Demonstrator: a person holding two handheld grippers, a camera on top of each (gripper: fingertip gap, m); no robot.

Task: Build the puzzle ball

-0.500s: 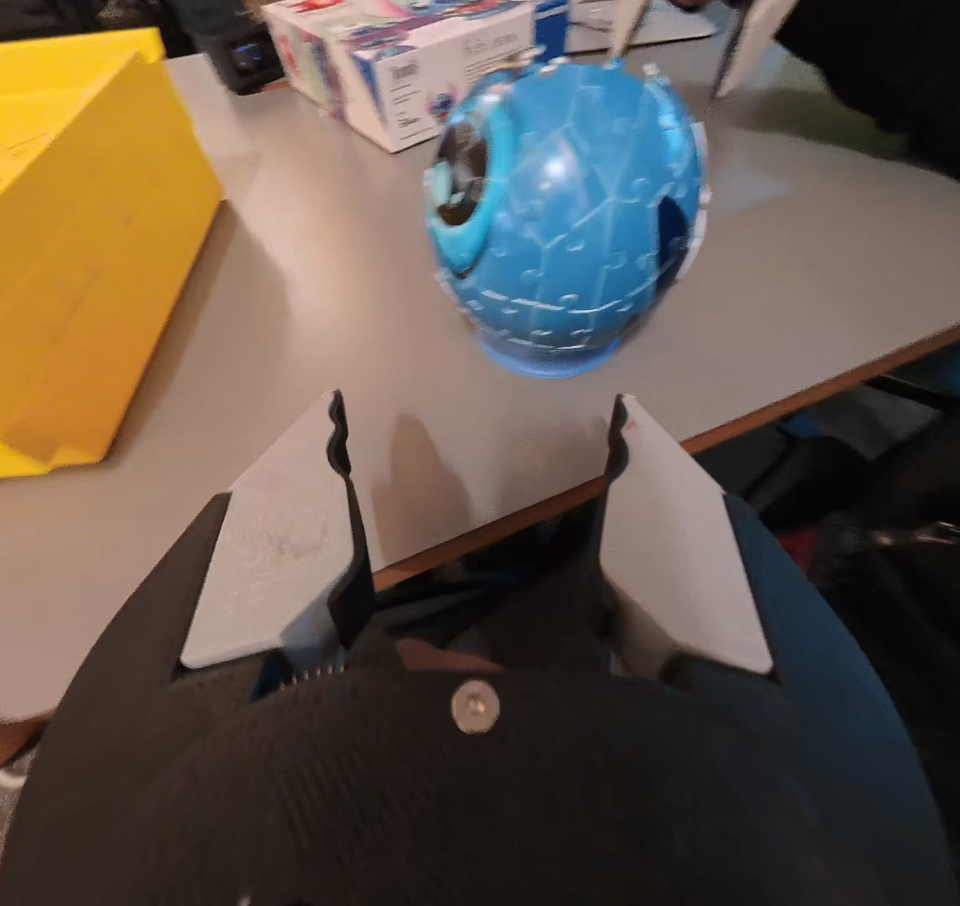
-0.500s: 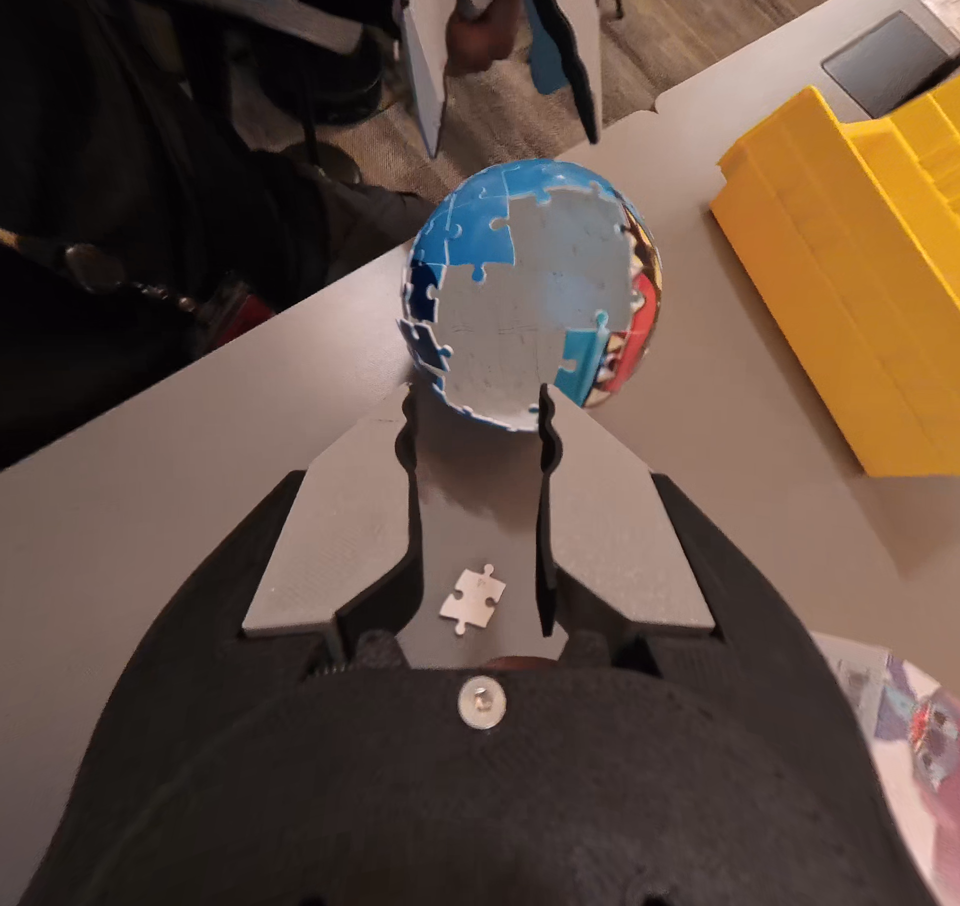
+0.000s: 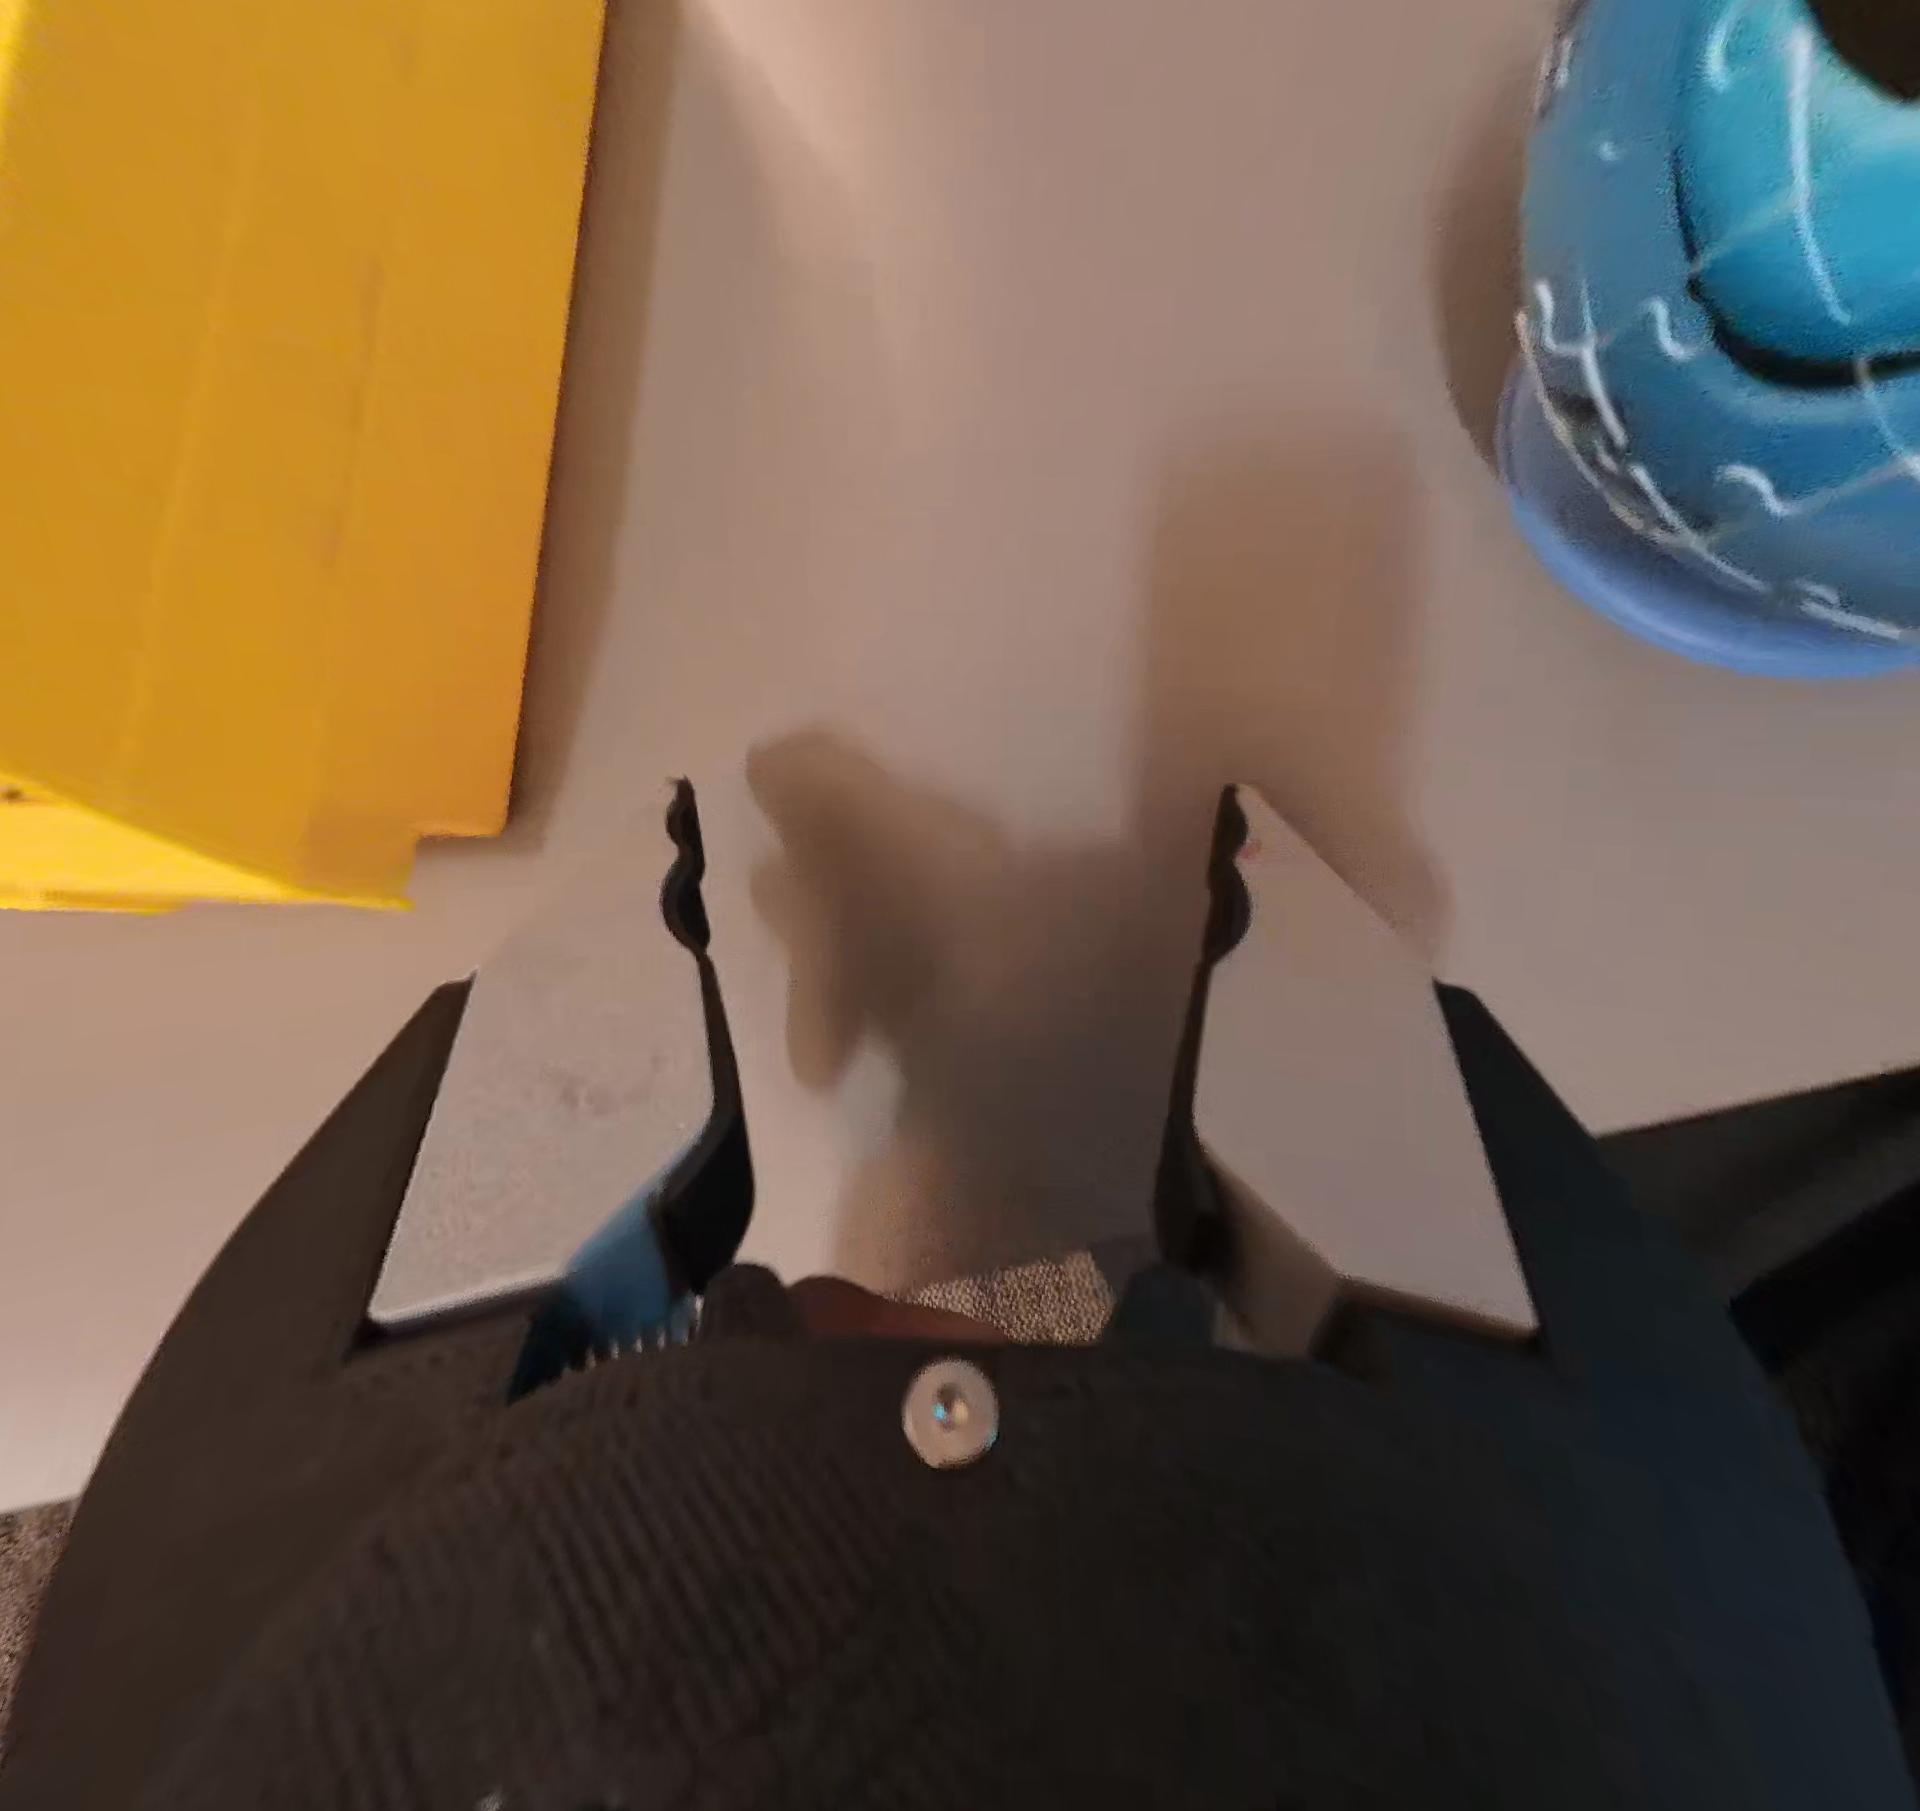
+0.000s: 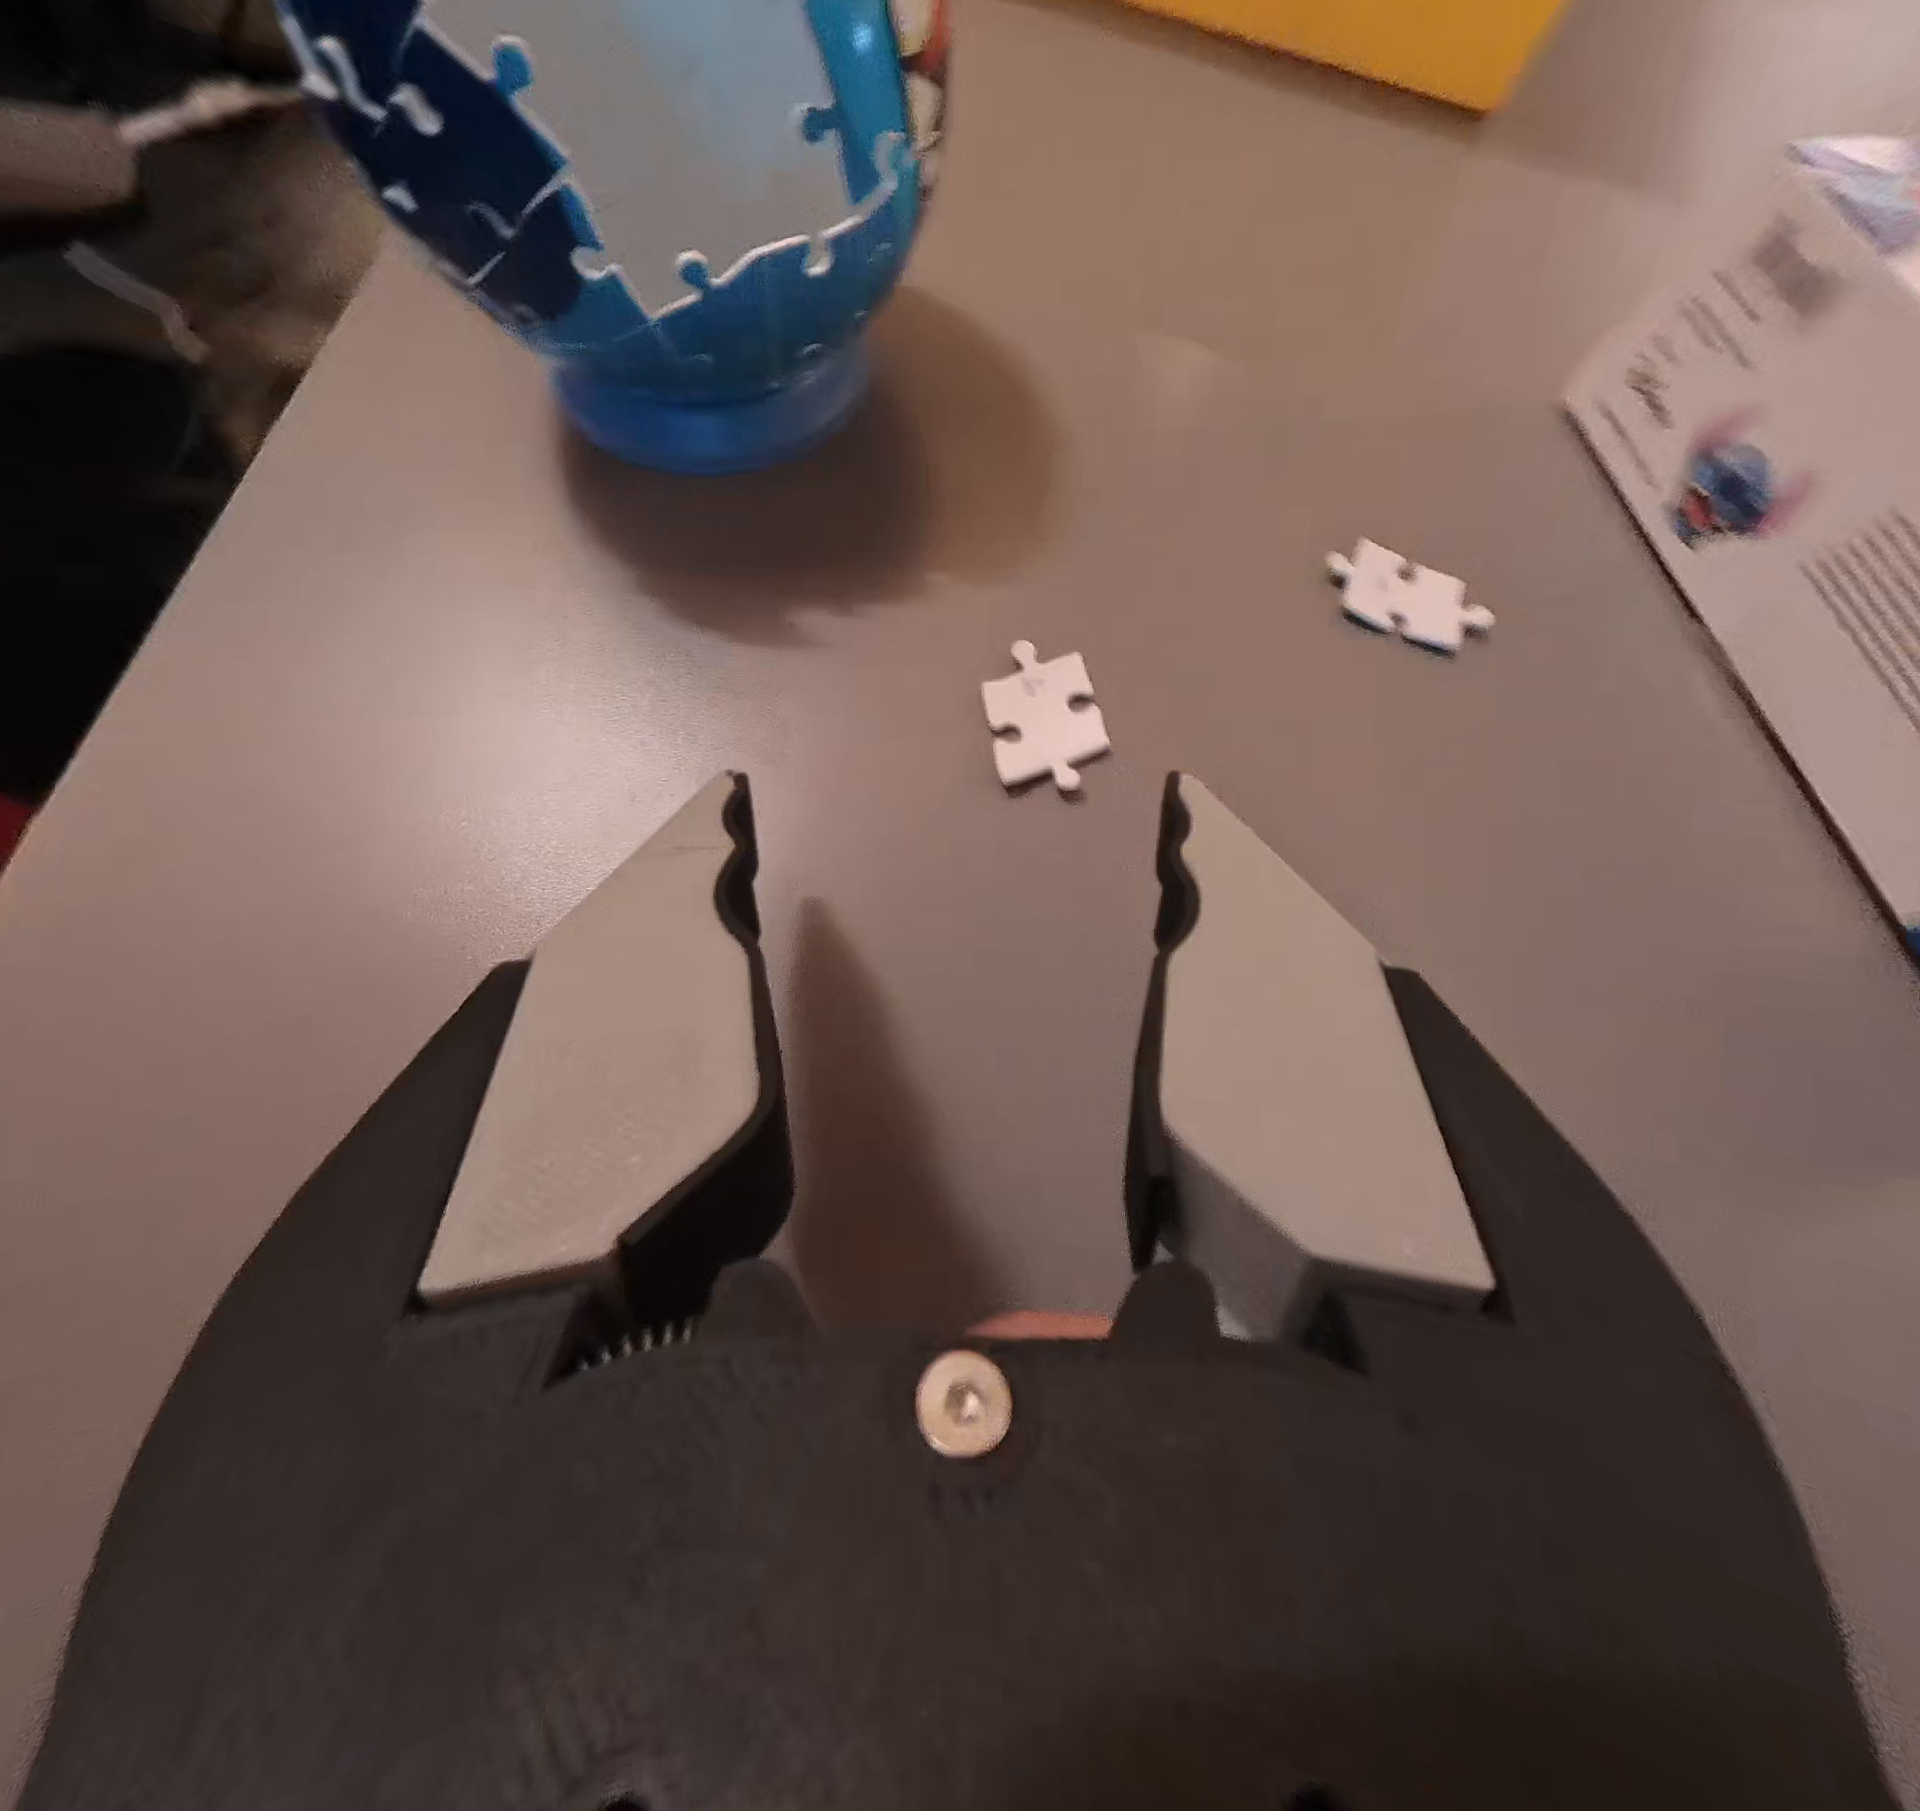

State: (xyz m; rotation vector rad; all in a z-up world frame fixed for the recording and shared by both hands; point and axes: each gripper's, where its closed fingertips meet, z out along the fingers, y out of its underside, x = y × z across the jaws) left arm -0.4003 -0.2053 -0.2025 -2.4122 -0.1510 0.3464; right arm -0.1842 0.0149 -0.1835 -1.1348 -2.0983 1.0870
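Right gripper (image 4: 958, 785) gaped wide, empty, above table (image 4: 416, 722). Loose puzzle piece (image 4: 1044, 719) lay just ahead, joined pair (image 4: 1405, 600) farther right. Puzzle ball (image 4: 634, 161) stood on blue base beyond, unfinished. Left gripper (image 3: 954, 795) wide, empty; yellow bin (image 3: 270, 390) to its left.

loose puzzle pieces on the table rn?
2. One piece lies just ahead of the open right gripper; the other sits farther right, near the box. More may lie out of view.
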